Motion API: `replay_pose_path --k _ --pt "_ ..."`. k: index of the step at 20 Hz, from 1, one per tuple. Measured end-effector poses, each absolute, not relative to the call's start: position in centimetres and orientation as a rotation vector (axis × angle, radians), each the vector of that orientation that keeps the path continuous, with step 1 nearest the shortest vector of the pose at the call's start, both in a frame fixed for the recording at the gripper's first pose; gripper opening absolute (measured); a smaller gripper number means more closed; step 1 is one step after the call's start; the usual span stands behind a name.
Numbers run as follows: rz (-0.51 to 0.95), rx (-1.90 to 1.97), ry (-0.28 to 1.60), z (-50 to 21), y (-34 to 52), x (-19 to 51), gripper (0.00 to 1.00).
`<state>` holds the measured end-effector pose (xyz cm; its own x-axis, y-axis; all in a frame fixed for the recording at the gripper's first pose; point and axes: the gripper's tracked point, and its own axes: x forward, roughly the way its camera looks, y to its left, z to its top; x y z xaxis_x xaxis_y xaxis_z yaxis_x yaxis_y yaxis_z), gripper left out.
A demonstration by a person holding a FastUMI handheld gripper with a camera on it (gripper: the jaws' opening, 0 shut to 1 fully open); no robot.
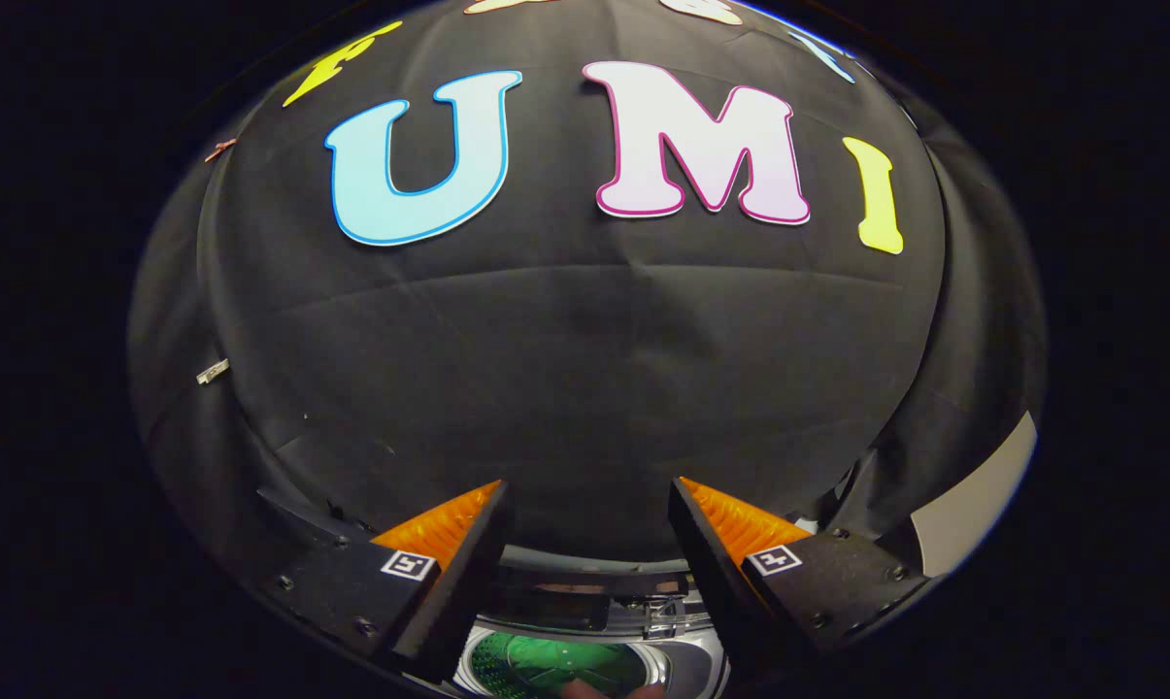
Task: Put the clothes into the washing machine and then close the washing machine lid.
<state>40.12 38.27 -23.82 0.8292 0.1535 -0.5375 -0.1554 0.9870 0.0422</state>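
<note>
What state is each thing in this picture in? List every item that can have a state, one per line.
Handheld two-finger gripper: open, fingers spread apart, nothing between them, raised above the machine.
Silver top-loading washing machine: lid up, drum opening exposed below the fingers.
Perforated drum with a green tint: uncovered; whether clothes lie inside cannot be told.
Black cloth booth wall: hanging, creased, beyond the fingers.

At the bottom centre of the frame, between the spread-apart fingers of the gripper (589,495), sits the washing machine (633,621), its green-lit drum (555,665) open.
</note>
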Motion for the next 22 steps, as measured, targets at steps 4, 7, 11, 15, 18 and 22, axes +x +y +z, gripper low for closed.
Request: replay_pose_path --k 4,7,11,15,18,22 --pt "0.163 -0.015 0.559 -23.7 38.1 39.4 1.00" --pt "0.175 -0.014 0.524 -23.5 38.0 38.5 1.00" --pt "0.183 -0.015 0.539 -23.6 37.8 37.1 1.00" --pt "0.190 -0.015 0.527 -23.4 37.6 35.1 1.00" --pt "0.203 -0.015 0.513 -23.3 37.5 33.6 1.00" --pt "0.225 -0.009 0.513 -23.7 37.2 31.5 1.00"
